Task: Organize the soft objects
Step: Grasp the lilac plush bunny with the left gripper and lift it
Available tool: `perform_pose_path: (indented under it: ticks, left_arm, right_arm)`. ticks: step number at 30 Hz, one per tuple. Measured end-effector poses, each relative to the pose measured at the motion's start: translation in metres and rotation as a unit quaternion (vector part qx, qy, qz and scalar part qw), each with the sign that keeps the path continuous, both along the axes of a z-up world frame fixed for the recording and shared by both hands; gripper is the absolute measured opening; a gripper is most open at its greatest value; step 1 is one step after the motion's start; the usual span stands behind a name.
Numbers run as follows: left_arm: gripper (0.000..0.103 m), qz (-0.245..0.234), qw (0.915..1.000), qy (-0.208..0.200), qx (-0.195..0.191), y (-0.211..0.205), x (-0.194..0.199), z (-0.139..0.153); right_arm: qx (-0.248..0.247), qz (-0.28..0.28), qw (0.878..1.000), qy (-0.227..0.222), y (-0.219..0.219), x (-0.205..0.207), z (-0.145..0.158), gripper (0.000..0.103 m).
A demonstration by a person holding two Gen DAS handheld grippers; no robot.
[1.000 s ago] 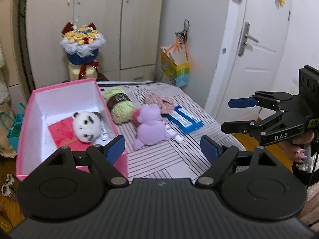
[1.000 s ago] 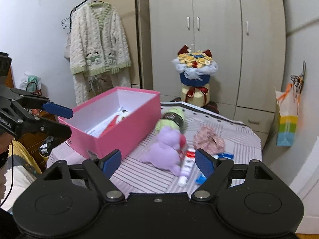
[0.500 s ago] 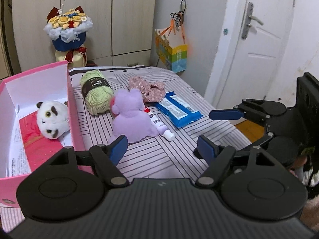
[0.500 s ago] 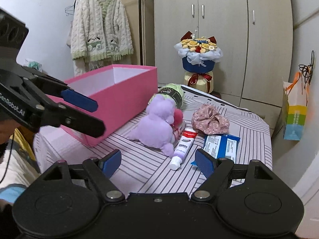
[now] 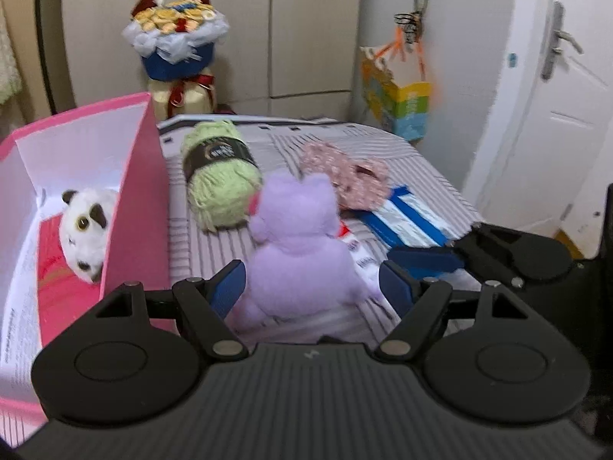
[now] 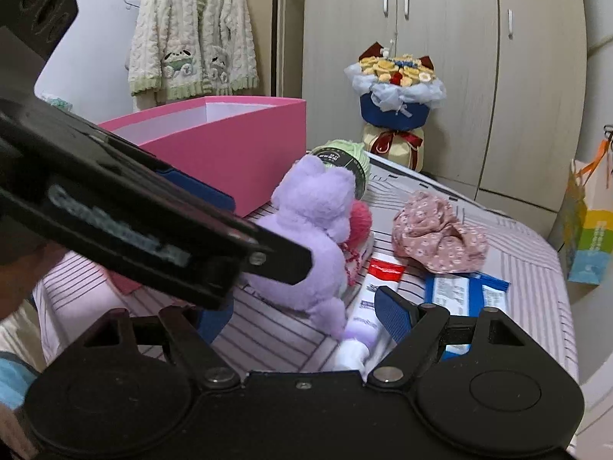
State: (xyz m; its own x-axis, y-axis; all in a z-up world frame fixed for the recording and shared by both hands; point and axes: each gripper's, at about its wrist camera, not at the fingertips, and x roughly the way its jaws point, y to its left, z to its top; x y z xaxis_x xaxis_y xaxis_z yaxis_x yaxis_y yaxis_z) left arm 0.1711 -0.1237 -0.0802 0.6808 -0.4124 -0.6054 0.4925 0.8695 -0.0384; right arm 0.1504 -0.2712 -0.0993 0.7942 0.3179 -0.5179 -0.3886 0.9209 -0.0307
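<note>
Cardboard, pink outside and white inside, forms the one open box [image 5: 141,191] in our left view; one fluffy panda plush [image 5: 86,226] lies in it. Our left gripper [image 5: 312,281] spreads around one fuzzy purple plush [image 5: 302,253] on the striped cloth [image 5: 417,161], pads apart from it.

In our right view, our right gripper [image 6: 302,316] spreads over one smooth toothpaste tube [image 6: 373,299]; one floral scrunchie [image 6: 436,234] lies nearby.

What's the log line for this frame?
left hand-held gripper: open, straddling purple plush | right hand-held gripper: open | panda: in pink box
</note>
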Motion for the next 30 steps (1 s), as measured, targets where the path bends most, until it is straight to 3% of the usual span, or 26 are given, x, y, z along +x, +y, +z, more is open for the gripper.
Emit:
perform_pose_path:
  ticks: [3, 8, 10, 14, 18, 24, 30]
  left_arm:
    - [0.076, 0.014, 0.9996, -0.015, 0.02, -0.007, 0.009, -0.006]
    - [0.075, 0.002, 1.0, 0.007, 0.007, -0.008, 0.018, -0.012]
    - [0.062, 0.001, 0.9999, 0.013, 0.005, -0.007, 0.021, -0.015]
    - [0.06, -0.003, 0.9995, 0.026, -0.015, -0.002, 0.023, -0.017]
    - [0.058, -0.007, 0.999, 0.036, -0.027, -0.001, 0.025, -0.019]
    - [0.057, -0.006, 0.9978, 0.049, -0.044, 0.002, 0.025, -0.02]
    - [0.057, -0.018, 0.9981, 0.04, -0.042, 0.003, 0.012, -0.014]
  right_arm:
    - [0.004, -0.01, 1.0, 0.009, 0.004, 0.011, -0.004, 0.084]
    - [-0.007, -0.016, 1.0, 0.019, 0.012, 0.021, -0.011, 0.084]
    - [-0.019, -0.014, 1.0, 0.017, 0.015, 0.022, -0.012, 0.084]
    - [-0.04, -0.006, 0.999, 0.012, 0.022, 0.02, -0.014, 0.083]
    - [-0.053, -0.011, 0.998, 0.012, 0.028, 0.019, -0.016, 0.064]
    - [-0.057, -0.035, 0.998, 0.008, 0.031, 0.012, -0.015, 0.06]
    - [-0.021, -0.045, 0.999, 0.017, 0.024, 0.002, -0.008, 0.059]
